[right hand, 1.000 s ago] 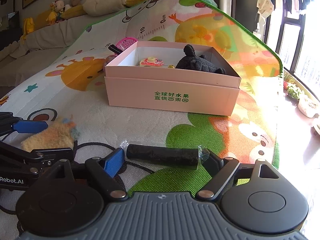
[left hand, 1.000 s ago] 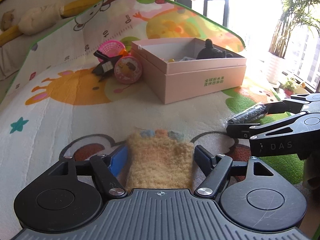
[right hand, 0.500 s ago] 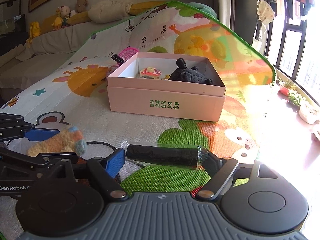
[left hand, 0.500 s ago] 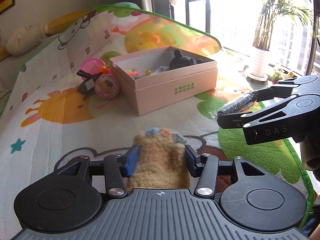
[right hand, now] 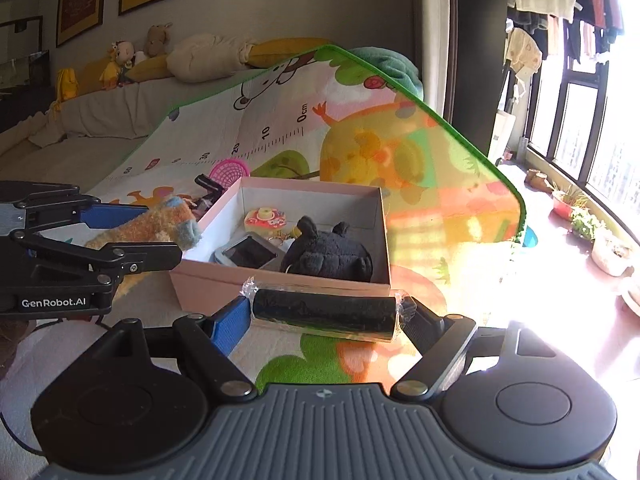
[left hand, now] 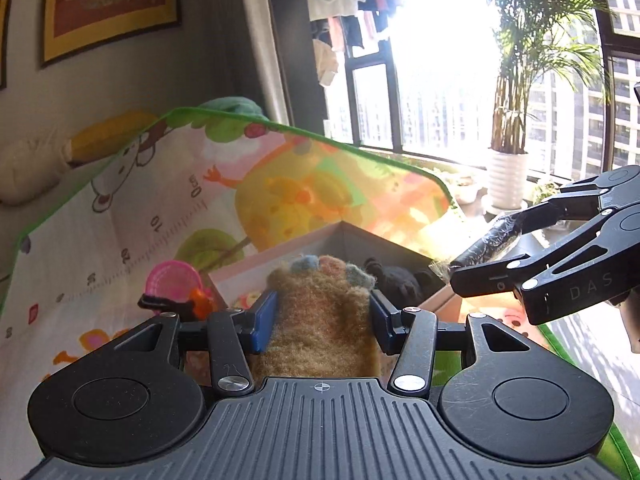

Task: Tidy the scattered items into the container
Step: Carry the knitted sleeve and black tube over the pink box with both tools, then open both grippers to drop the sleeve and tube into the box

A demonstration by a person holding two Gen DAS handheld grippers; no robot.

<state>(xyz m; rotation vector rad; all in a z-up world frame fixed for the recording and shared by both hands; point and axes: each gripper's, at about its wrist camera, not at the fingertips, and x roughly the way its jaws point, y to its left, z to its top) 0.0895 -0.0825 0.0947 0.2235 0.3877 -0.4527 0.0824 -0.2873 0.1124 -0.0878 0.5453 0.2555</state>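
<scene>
My left gripper [left hand: 322, 322] is shut on a fuzzy tan plush paw [left hand: 320, 312] with coloured toes, lifted off the mat in front of the pink box [left hand: 256, 264]. From the right wrist view the same paw [right hand: 160, 228] hangs at the box's left rim. My right gripper [right hand: 324, 316] is shut on a black roll in clear wrap [right hand: 326, 314], held crosswise just short of the box's near wall [right hand: 224, 280]. Inside the box lie a black plush toy [right hand: 326, 252], a small screen device [right hand: 248, 254] and a yellow-pink toy [right hand: 264, 216].
A pink basket toy [right hand: 232, 170] and a black clip-like toy [right hand: 208, 184] lie on the colourful play mat [right hand: 400, 152] behind the box's left corner. A sofa with soft toys [right hand: 132, 56] runs along the back. Potted plants [right hand: 584, 224] line the window at right.
Both grippers rose off the mat and came closer to the box, each carrying its item. The left jaws closed in on the plush paw before lifting it.
</scene>
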